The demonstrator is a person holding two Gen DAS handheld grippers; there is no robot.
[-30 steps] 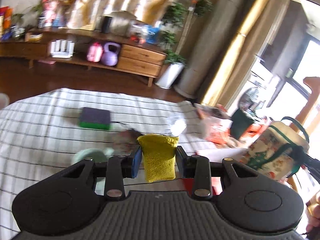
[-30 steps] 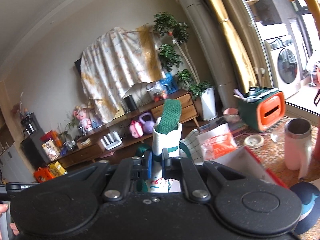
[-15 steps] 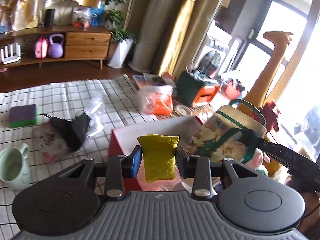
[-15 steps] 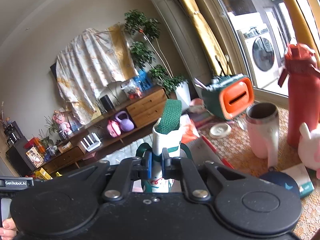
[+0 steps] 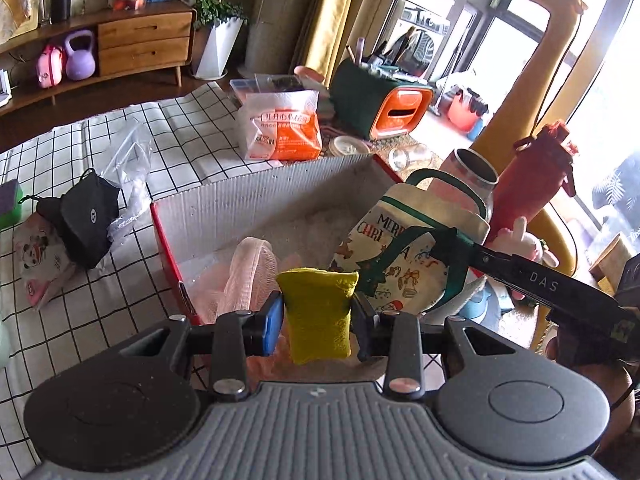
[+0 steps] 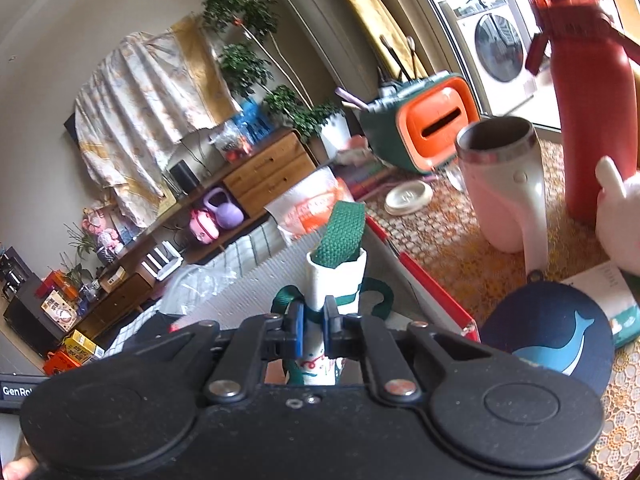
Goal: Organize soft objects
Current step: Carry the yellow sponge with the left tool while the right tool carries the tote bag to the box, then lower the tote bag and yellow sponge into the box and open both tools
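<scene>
My left gripper [image 5: 316, 316] is shut on a yellow sponge [image 5: 318, 312] and hangs over the near edge of a red box with a white corrugated inside [image 5: 260, 200]. A pink mesh pouf [image 5: 248, 276] lies in that box. My right gripper [image 6: 312, 322] is shut on a white Christmas tote bag [image 6: 334, 280] with green straps. In the left wrist view the same tote bag [image 5: 400, 256] hangs at the box's right side, pinched by the right gripper [image 5: 460, 246]. A black face mask [image 5: 86, 216] and a printed pouch [image 5: 38, 256] lie on the checked cloth at the left.
Beyond the box stand an orange tissue pack [image 5: 282, 128] and a green-and-orange holder [image 5: 380, 106]. To its right are a pink steel-rimmed mug [image 6: 502, 184], a red bottle [image 6: 588, 92], a white plush toy [image 6: 620, 220] and a dark blue whale pad [image 6: 556, 340]. Crumpled clear plastic [image 5: 132, 160] lies by the mask.
Both hands swung right and sank toward the red box. The yellow sponge went from over the checked cloth to over the box, and the tote bag came down beside it. Both grips held.
</scene>
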